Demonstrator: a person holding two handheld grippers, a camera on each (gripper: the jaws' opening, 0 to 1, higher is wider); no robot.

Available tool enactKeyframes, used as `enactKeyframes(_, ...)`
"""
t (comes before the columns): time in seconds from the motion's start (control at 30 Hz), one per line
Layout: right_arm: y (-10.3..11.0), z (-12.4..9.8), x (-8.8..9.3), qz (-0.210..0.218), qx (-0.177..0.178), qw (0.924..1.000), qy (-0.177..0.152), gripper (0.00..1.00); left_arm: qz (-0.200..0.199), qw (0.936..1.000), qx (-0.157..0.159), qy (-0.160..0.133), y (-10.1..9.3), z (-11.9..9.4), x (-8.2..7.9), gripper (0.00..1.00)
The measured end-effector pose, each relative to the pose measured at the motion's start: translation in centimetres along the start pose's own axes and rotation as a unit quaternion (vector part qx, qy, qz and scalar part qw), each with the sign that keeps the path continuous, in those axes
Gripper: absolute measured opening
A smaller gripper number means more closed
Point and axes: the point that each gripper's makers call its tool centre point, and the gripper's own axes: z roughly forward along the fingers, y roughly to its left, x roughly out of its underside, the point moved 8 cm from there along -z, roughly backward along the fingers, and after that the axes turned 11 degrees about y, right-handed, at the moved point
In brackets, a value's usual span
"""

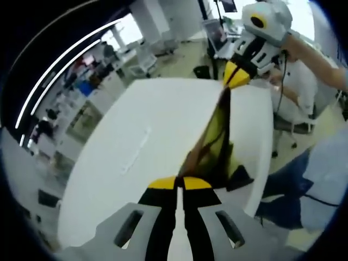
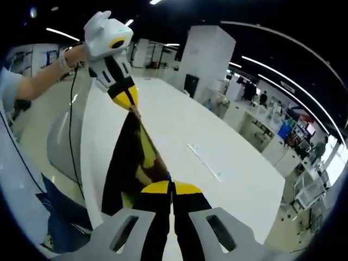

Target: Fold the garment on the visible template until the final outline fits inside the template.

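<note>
Left tool (image 1: 180, 182) and right tool (image 2: 171, 188) both clenched on garment (image 1: 217, 136), stretched mid-frame above white surface (image 1: 136, 147)

Open-plan lab or office, white table (image 1: 136, 141), strip ceiling lights (image 2: 283, 73), desks (image 2: 255, 128)

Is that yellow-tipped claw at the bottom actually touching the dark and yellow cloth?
Touching. In the left gripper view, the left gripper is shut on the garment, which stretches taut from its tips to the right gripper.
</note>
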Motion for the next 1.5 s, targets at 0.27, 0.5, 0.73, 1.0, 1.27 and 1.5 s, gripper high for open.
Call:
enactKeyframes(0.27,-0.5,-1.1,-1.7,-0.026,-0.006,0.9995,0.014,0.01,0.011,0.9999,-0.004,0.001,0.3,-1.4,-0.5,0.00)
enactKeyframes(0.5,-1.0,-2.2,-3.2,-0.042,-0.006,0.9990,0.014,0.01,0.007,0.9999,-0.012,-0.003,0.9,-2.6,-0.8,0.00)
enactKeyframes(0.73,-1.7,-3.1,-4.3,-0.052,0.003,0.9985,0.014,0.01,0.007,0.9997,-0.019,-0.014,1.4,-4.3,-1.5,0.00)
enactKeyframes(1.0,-2.4,-4.6,-5.8,-0.064,0.019,0.9977,0.009,0.01,0.011,0.9992,-0.031,-0.022,2.2,-6.0,-2.7,0.00)
enactKeyframes(1.27,-3.2,-5.7,-7.0,-0.067,0.026,0.9974,0.009,0.01,0.014,0.9986,-0.040,-0.030,3.0,-7.5,-3.7,0.00)
enactKeyframes(1.5,-3.8,-6.7,-8.4,-0.080,0.022,0.9964,0.015,0.01,0.019,0.9981,-0.051,-0.030,3.6,-9.1,-4.5,0.00)
